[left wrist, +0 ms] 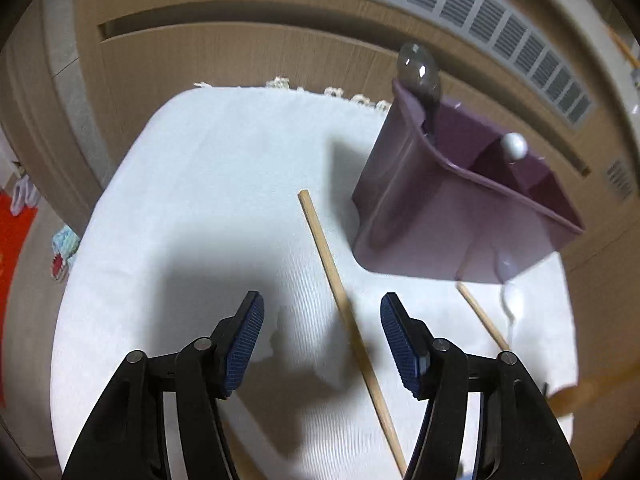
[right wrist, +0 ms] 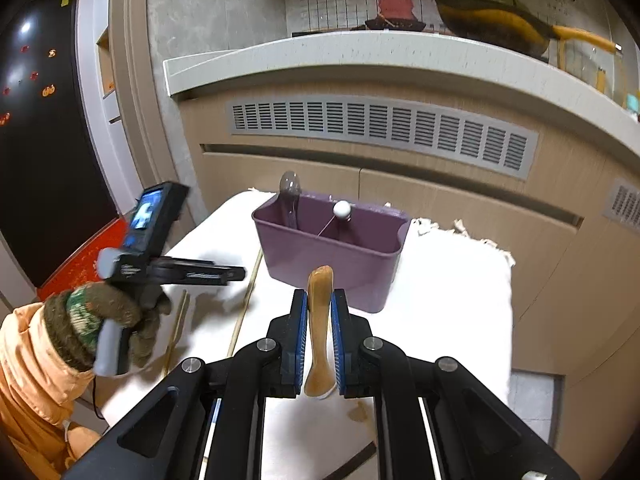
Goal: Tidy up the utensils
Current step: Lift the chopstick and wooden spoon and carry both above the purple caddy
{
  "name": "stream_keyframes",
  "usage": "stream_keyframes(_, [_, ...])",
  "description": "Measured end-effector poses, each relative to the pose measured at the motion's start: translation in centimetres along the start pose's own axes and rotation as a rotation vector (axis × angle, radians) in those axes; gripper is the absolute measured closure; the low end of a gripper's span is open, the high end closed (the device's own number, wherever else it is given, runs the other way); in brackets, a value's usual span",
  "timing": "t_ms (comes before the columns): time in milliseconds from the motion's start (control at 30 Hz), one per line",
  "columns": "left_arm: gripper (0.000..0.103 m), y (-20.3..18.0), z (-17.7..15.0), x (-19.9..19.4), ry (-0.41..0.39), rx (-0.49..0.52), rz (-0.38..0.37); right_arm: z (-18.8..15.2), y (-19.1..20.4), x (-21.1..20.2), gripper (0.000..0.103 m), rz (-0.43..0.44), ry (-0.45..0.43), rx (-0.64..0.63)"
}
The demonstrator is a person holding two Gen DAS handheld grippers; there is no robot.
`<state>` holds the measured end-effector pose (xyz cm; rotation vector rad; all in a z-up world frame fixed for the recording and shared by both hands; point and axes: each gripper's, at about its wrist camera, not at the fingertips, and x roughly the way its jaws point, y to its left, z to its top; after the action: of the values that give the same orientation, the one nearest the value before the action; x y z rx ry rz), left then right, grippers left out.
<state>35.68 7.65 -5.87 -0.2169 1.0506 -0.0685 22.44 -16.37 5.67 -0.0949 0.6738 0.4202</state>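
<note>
A purple utensil caddy [left wrist: 452,216] [right wrist: 332,252] stands on a white cloth. A clear grey spoon [left wrist: 420,76] [right wrist: 290,196] and a white ball-topped utensil [left wrist: 514,145] [right wrist: 342,210] stand in it. My left gripper [left wrist: 322,336] [right wrist: 236,274] is open and empty above a wooden chopstick [left wrist: 348,320] [right wrist: 246,300] lying on the cloth. A second chopstick [left wrist: 482,316] [right wrist: 176,328] lies nearby. My right gripper [right wrist: 319,322] is shut on a tan spoon handle [right wrist: 319,320], just in front of the caddy.
The white cloth [left wrist: 224,184] [right wrist: 452,304] covers a small table in front of a wooden cabinet with a grey vent [right wrist: 380,128]. A pan [right wrist: 496,20] sits on the counter above. A white plastic utensil [left wrist: 512,300] lies by the caddy.
</note>
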Motion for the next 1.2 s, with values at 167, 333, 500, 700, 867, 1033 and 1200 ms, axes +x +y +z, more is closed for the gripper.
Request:
stream_keyframes(167, [0.056,-1.8,1.6,3.6,0.040,0.059,0.142,-0.2,0.3,0.5,0.092,-0.010,-0.001,-0.013])
stream_keyframes(333, [0.089,-3.4,1.4,4.4,0.015,0.148,0.169,-0.6,-0.1,0.5,0.092,-0.011,0.010,0.000])
stream_keyframes(500, [0.096,-3.0,-1.1,1.5,-0.048,0.131,0.059,-0.8,-0.5,-0.2,0.092,-0.018,-0.004,0.008])
stream_keyframes(700, [0.096,-2.9,-4.3,-6.2,-0.207,0.146,-0.030,-1.2,-0.4,-1.5,0.093,-0.016,-0.027,0.003])
stream_keyframes(867, [0.096,-2.8,-4.8,-11.4,-0.312,0.142,-0.098,-1.9,-0.3,-1.3,0.094,0.033,0.017,-0.024])
stream_keyframes(1033, [0.096,-3.2,-5.8,-15.0,-0.398,0.168,-0.133,-4.8,-0.3,2.4,0.078,0.122,0.165,-0.090])
stream_keyframes(1200, [0.096,-3.5,-6.1,-15.8,-0.403,0.183,-0.162,-7.6,0.0,7.0,0.072,0.069,0.283,-0.191])
